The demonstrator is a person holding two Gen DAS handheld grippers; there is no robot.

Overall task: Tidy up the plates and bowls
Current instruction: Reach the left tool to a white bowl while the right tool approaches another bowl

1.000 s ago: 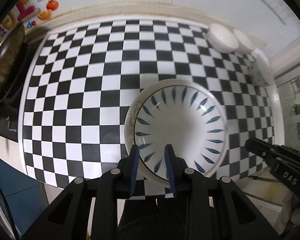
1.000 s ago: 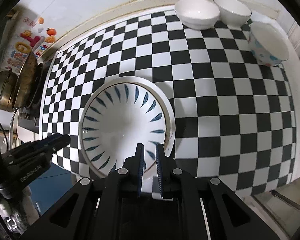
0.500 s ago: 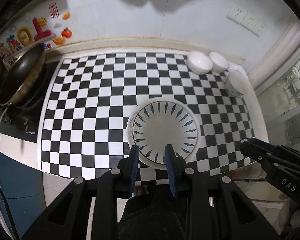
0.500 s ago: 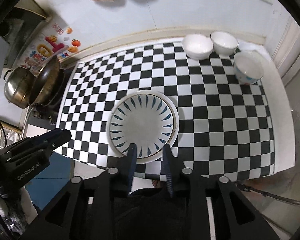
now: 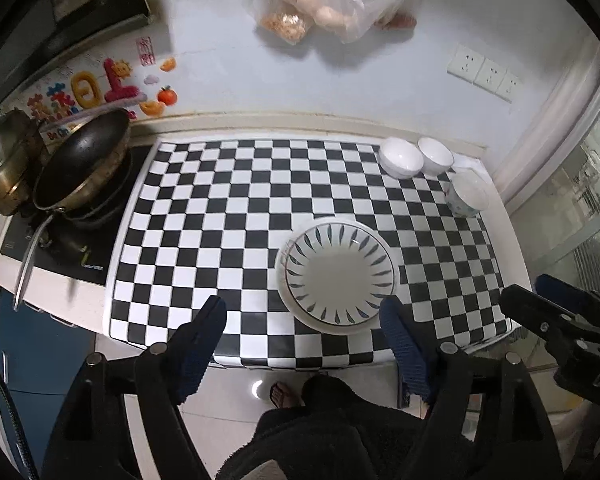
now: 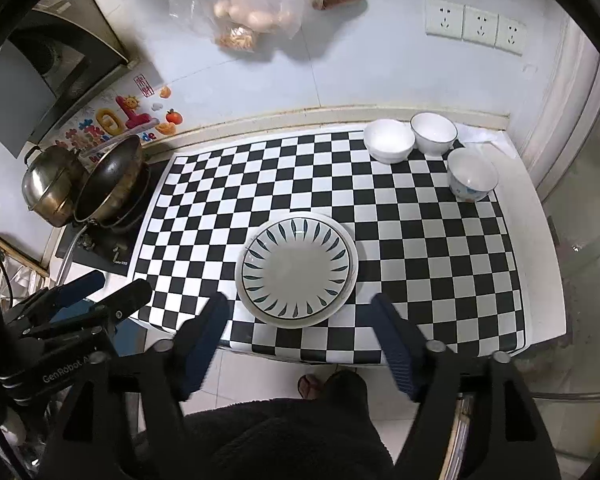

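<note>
A white plate with a blue leaf pattern [image 5: 338, 276] rests stacked on another plate on the checkered counter [image 5: 220, 216], near its front edge; it also shows in the right wrist view [image 6: 296, 268]. Three bowls stand at the back right: two white ones [image 6: 389, 141] [image 6: 434, 134] and a patterned one [image 6: 472, 175]. My left gripper [image 5: 304, 340] is open and empty, held back and above the counter's front edge. My right gripper [image 6: 300, 340] is open and empty too, also pulled back above the front edge.
A wok [image 5: 82, 160] and a steel pot [image 5: 8, 164] sit on a stove at the left. A plastic bag of eggs [image 5: 320, 4] hangs on the wall. Wall sockets [image 6: 474, 26] are at the upper right. A glass door [image 5: 580, 208] is at the right.
Both grippers have opened wide and pulled back and up from the plate, which stays on the counter. The view now takes in the whole counter and wall.
</note>
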